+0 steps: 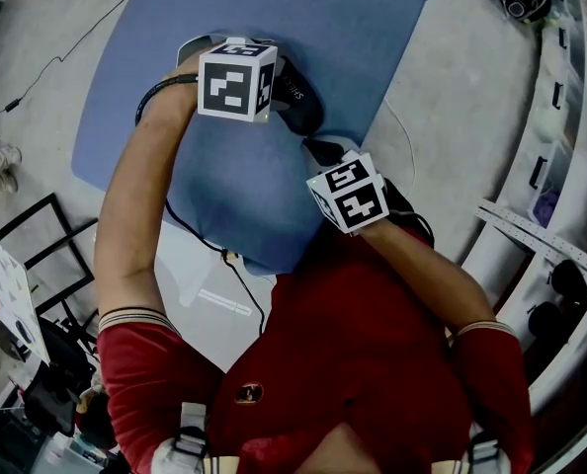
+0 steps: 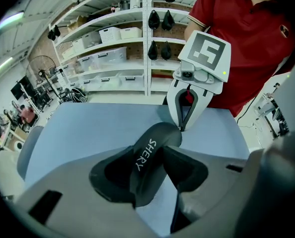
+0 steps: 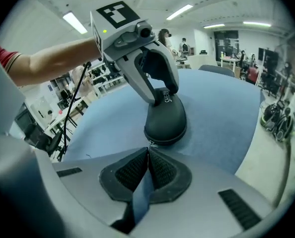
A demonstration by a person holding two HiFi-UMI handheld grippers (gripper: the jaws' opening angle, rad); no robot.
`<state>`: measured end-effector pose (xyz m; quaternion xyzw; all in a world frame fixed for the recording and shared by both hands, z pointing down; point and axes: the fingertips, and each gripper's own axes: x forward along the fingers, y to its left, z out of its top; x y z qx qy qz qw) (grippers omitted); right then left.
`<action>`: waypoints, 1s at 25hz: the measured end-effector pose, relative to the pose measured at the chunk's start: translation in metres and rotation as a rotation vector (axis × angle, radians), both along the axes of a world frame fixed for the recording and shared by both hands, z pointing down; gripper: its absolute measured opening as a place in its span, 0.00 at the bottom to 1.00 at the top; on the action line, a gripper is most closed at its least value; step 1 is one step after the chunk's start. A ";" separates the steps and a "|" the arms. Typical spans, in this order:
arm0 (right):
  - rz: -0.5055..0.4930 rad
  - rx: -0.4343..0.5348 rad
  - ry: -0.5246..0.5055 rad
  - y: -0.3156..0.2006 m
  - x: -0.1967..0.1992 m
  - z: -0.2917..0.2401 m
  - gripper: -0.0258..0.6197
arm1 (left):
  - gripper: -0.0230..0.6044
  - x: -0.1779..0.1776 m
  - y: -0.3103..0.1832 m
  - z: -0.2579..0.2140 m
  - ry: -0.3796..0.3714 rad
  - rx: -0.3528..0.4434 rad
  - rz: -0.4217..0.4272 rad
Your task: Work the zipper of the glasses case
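- Left gripper (image 2: 147, 175): upper centre-left of the head view. Jaws are drawn in narrow and clamped on the glasses case, w/ a pad pressing each long side. My read on why: it acts as a vise, so the case can't slide or spin when the zipper gets tugged.
- Glasses case (image 2: 155, 138): dark oval shell w/ white lettering on top. It lies on the blue surface (image 1: 392, 28), upper centre of the head view, between the 2 grippers. In the left gripper view it fills frame centre, w/ its far end running to the upper right, where the other gripper meets it. No gap shows along the lower edge facing the right gripper view, so prob. zipped shut there; the rest of the zipper line isn't visible.
- Right gripper (image 3: 148, 155): centre-right of the head view, angled down at the case's free end. Jaws are fully together w/ no gap between pads. The tips sit right at the case's lower edge, centre of the right gripper view. A small pale bit (image 3: 150, 142) sits at the tips. It's poss. the zipper pull, but too small to confirm, and I can't tell if it's pinched. Placement fits working the zipper from that end while the other side braces.
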<state>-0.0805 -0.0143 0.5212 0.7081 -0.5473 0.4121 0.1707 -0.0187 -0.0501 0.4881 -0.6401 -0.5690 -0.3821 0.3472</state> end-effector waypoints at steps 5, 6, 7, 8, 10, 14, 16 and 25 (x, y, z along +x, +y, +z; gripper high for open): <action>0.075 0.022 -0.063 -0.013 -0.006 0.001 0.05 | 0.31 0.002 0.001 -0.001 0.007 -0.018 -0.004; 0.093 0.029 -0.078 -0.016 -0.006 0.001 0.05 | 0.31 0.002 0.001 -0.001 0.006 -0.018 -0.005; 0.115 0.036 -0.095 -0.019 -0.006 0.002 0.05 | 0.31 0.002 0.001 -0.001 0.005 -0.016 -0.007; 0.139 0.045 -0.115 -0.021 -0.006 0.002 0.05 | 0.31 0.002 0.001 -0.001 0.004 -0.014 -0.007; 0.188 0.063 -0.152 -0.024 -0.006 0.003 0.05 | 0.31 0.002 0.001 0.000 0.005 -0.013 -0.006; 0.281 0.096 -0.236 -0.030 -0.005 0.004 0.05 | 0.31 0.001 -0.001 0.000 0.010 -0.021 -0.013; 0.334 0.111 -0.291 -0.034 -0.004 0.005 0.06 | 0.31 0.001 -0.003 0.001 0.016 -0.027 -0.020; 0.386 0.169 -0.340 -0.037 -0.006 0.001 0.08 | 0.31 0.000 -0.003 -0.002 0.051 -0.034 -0.040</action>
